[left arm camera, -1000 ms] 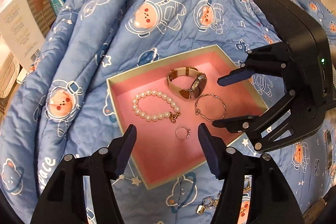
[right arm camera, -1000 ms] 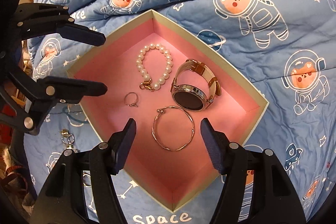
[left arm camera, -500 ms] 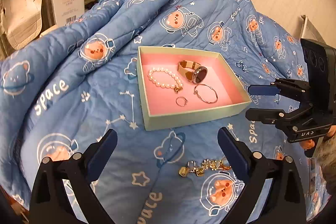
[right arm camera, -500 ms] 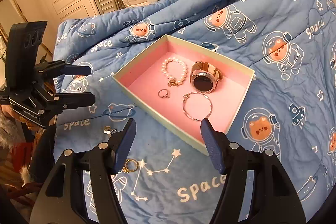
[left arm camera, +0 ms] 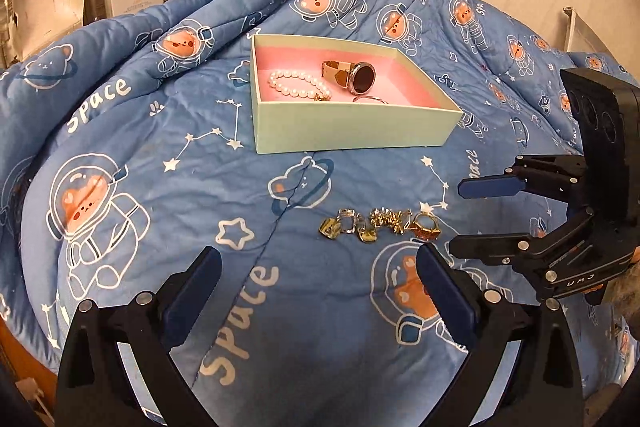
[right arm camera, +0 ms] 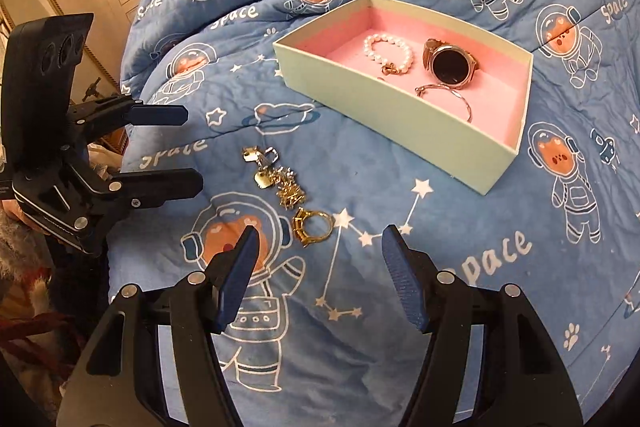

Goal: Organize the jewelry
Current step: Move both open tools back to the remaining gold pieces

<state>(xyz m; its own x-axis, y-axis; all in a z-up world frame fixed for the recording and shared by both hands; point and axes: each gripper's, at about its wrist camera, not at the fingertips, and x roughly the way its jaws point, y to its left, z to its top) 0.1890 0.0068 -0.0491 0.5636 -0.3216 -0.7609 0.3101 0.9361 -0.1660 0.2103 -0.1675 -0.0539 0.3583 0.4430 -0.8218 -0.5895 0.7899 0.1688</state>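
**Both grippers pulled back from the jewelry box**

Since the earlier frames both grippers have moved back and away from the box, so the blue space-print quilt (left arm camera: 120, 155) now fills most of each view and the loose pieces in front of the box have come into sight.

Nearest to the left wrist camera, the left gripper (left arm camera: 318, 281) hangs above the quilt with its fingers spread wide and nothing between them. The right gripper (right arm camera: 320, 259) is the same in its own view: fingers apart, holding nothing. Each gripper also shows in the other camera, at the side of the picture, with its two fingers separated.

Just beyond the fingertips, a small cluster of gold and silver pieces (left arm camera: 376, 223) lies in a row on the quilt, touching one another. At one end of it is a gold ring (right arm camera: 312, 227), which lies closest to the right gripper.

Farther away stands the pale green box with pink lining (left arm camera: 352, 131), well apart from the cluster. Inside it lie a pearl bracelet (right arm camera: 386, 53), a watch with a dark round face (right arm camera: 450, 67) beside it, and a thin bangle (right arm camera: 448, 97) in front of the watch. The small ring seen there one second ago is now hidden behind the near wall of the box.
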